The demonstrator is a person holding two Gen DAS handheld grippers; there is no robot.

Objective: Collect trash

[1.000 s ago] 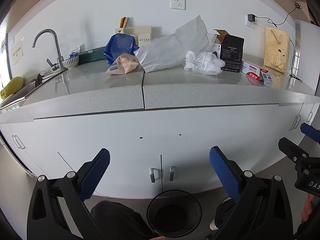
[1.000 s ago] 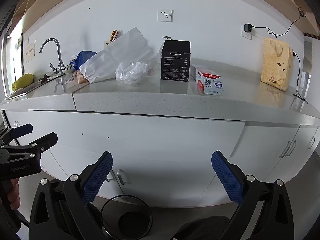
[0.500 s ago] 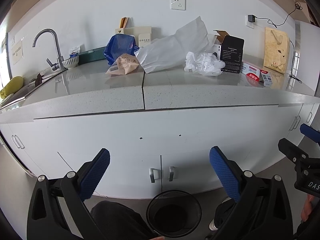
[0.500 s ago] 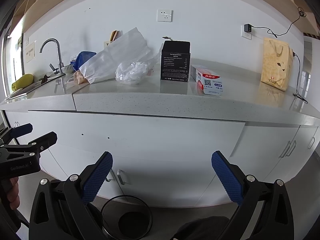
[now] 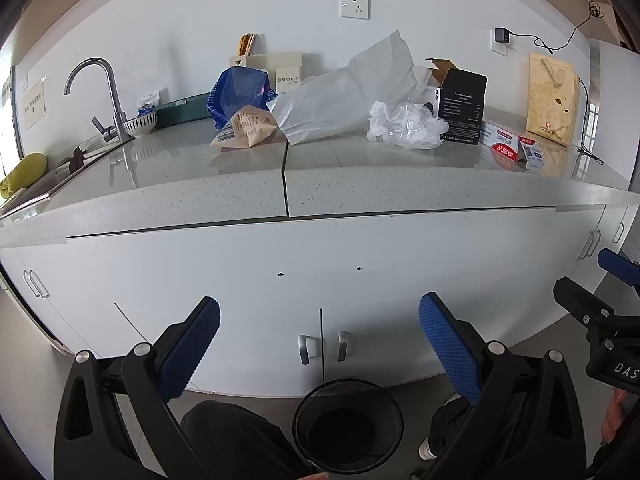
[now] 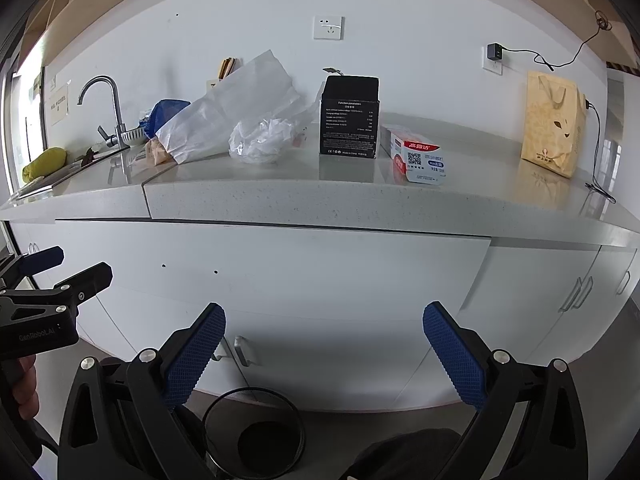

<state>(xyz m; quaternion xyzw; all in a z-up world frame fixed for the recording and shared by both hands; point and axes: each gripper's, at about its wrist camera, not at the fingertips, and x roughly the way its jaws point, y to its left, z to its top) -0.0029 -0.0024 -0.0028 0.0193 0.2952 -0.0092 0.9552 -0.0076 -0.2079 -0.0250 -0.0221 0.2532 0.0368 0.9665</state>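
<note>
On the grey counter [image 5: 340, 168] lie a large white bag [image 5: 344, 96], a crumpled clear plastic wrap [image 5: 404, 126], a tan printed wrapper [image 5: 244, 130], a blue bag [image 5: 236, 92], a black box [image 5: 462, 106] and a red-white carton [image 5: 512, 146]. The same white bag [image 6: 236, 116], plastic wrap [image 6: 260, 140], black box [image 6: 350, 116] and carton [image 6: 420, 156] show in the right wrist view. A black mesh bin [image 5: 347, 426] stands on the floor below; it also shows in the right wrist view [image 6: 252, 428]. My left gripper [image 5: 320, 344] and right gripper [image 6: 324, 348] are open and empty, low before the cabinets.
A sink with a tap [image 5: 100, 92] and a bowl [image 5: 140, 124] are at the left. A tan paper bag [image 5: 550, 100] stands at the right by a charger cable. White cabinet doors [image 5: 320, 300] run under the counter. The person's legs are beside the bin.
</note>
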